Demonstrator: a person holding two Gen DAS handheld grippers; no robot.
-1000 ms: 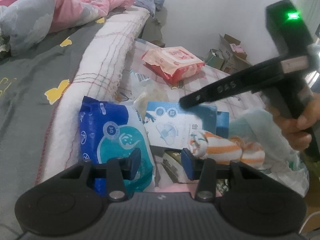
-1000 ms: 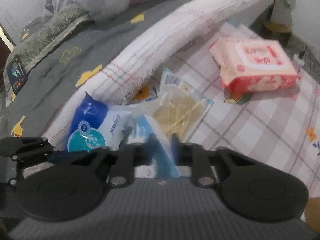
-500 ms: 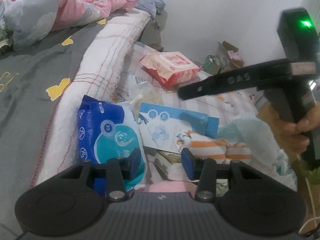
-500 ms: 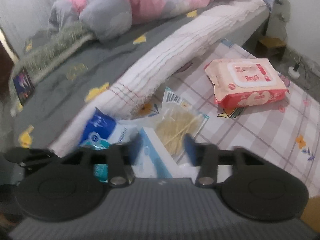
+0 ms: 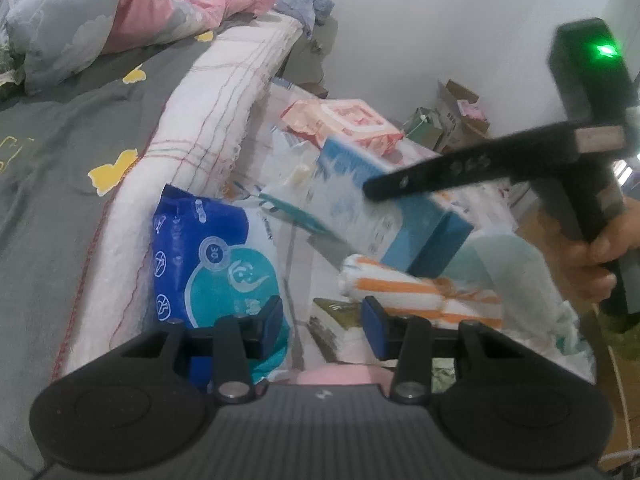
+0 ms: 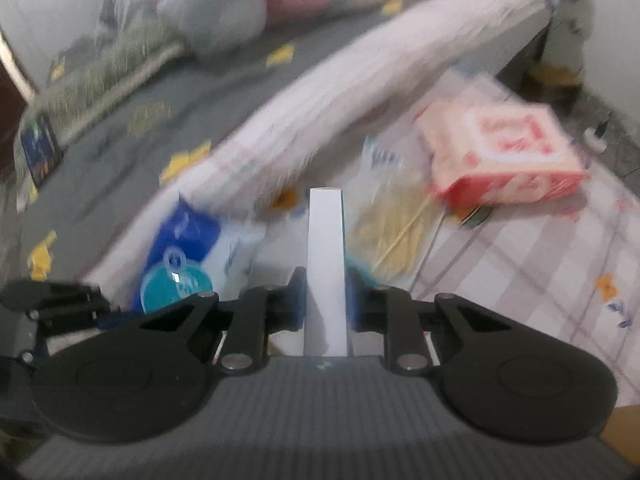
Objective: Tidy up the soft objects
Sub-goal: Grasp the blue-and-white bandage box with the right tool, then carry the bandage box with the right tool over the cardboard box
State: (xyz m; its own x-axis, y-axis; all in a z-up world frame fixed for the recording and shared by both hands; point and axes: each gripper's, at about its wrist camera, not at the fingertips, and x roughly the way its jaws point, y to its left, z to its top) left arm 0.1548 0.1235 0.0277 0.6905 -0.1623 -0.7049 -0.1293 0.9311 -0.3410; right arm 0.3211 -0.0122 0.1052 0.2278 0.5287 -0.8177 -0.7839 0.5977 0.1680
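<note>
My right gripper (image 6: 325,300) is shut on a blue-and-white box (image 6: 324,256), seen edge-on between its pads; in the left wrist view the box (image 5: 384,208) hangs tilted above the pile, held by the right gripper (image 5: 380,190). My left gripper (image 5: 322,314) is open and empty, low over the pile. Before it lie a blue tissue pack (image 5: 212,256), an orange-striped rolled cloth (image 5: 416,294) and a pale green cloth (image 5: 508,264). The blue tissue pack (image 6: 180,248) also shows in the right wrist view.
A pink wet-wipe pack (image 5: 344,120) (image 6: 500,156) lies farther along the checked floor mat (image 6: 540,264). A clear bag of sticks (image 6: 392,220) lies beside the bed's white edge (image 5: 208,132). Cardboard boxes (image 5: 452,120) stand by the wall.
My right gripper has closed on the blue-and-white box and lifted it off the pile, tilting it. My left gripper has stayed open in place.
</note>
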